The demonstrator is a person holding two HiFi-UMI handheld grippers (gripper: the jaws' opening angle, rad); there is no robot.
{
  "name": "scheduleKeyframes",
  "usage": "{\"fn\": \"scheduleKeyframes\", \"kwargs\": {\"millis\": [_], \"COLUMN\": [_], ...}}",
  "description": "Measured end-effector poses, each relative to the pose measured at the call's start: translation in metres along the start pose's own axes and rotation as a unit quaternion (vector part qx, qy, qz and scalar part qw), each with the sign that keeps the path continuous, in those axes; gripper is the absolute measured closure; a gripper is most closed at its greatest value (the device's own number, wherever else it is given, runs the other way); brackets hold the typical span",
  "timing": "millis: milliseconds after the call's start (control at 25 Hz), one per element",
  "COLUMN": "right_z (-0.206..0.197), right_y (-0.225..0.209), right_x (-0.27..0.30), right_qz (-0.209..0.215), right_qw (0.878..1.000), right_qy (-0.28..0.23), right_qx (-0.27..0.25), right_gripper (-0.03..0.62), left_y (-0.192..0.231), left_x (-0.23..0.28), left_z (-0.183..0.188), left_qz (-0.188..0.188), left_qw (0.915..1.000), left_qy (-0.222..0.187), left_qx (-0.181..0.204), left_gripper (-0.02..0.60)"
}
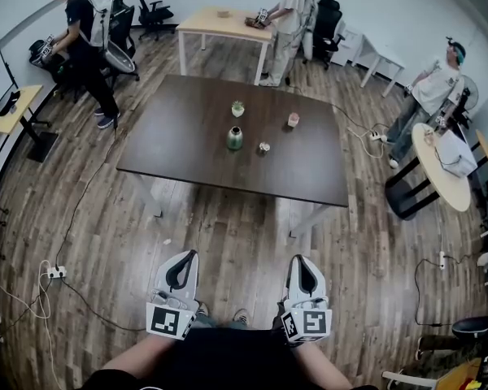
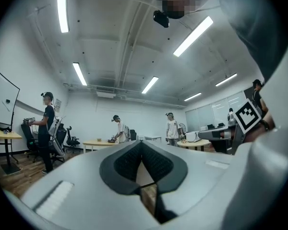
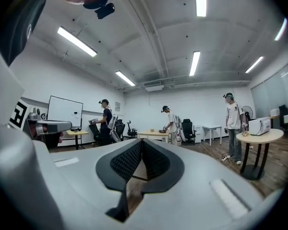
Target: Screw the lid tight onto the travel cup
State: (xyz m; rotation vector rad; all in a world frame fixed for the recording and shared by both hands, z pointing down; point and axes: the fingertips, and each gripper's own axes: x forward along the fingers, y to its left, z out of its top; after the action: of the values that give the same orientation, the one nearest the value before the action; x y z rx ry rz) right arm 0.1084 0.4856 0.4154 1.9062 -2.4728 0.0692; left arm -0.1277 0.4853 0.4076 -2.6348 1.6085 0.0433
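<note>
Far ahead of me on the dark brown table (image 1: 195, 157) stands a green travel cup (image 1: 234, 138), and a small round lid (image 1: 264, 147) lies just right of it. A pale glass jar (image 1: 238, 108) and a pinkish cup (image 1: 294, 119) stand further back. My left gripper (image 1: 191, 254) and right gripper (image 1: 297, 258) are held side by side close to my body, over the wooden floor and well short of the table. Both are shut with nothing between the jaws. The left gripper (image 2: 143, 145) and the right gripper (image 3: 142, 143) point level into the room.
One person (image 1: 85, 47) stands at the left by the office chairs, another (image 1: 286, 23) at a light wooden table (image 1: 220, 27), and a third (image 1: 431, 92) by a round table (image 1: 447, 185) on the right. A power strip (image 1: 57, 272) and cables lie on the floor.
</note>
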Motion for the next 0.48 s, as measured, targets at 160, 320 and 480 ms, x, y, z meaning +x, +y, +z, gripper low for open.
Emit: {"fn": "scheduleKeyframes", "kwargs": {"millis": [160,320,480], "right_z": [-0.001,0.000,0.000], "right_y": [-0.003,-0.012,-0.037], "right_x": [0.002,0.005,0.009], "right_qz": [0.003,0.015,0.026], "right_qw": [1.000,1.000,1.000], "right_qy": [0.000,-0.001,-0.007], "right_qx": [-0.009,-0.014,-0.003], "right_gripper": [0.585,0.585,0.585], "left_y": [-0.001,-0.008,-0.022], "left_x": [0.005,0.015,0.031], "left_z": [0.000,0.005,0.006], "left_qz": [0.005,0.012,0.024], "left_qw": [1.0000,0.9998,0.9994], "left_qy": [-0.001,-0.014,-0.015], "left_qx": [0.002,0.012,0.021], "left_gripper": [0.584,0.583,0.583]}}
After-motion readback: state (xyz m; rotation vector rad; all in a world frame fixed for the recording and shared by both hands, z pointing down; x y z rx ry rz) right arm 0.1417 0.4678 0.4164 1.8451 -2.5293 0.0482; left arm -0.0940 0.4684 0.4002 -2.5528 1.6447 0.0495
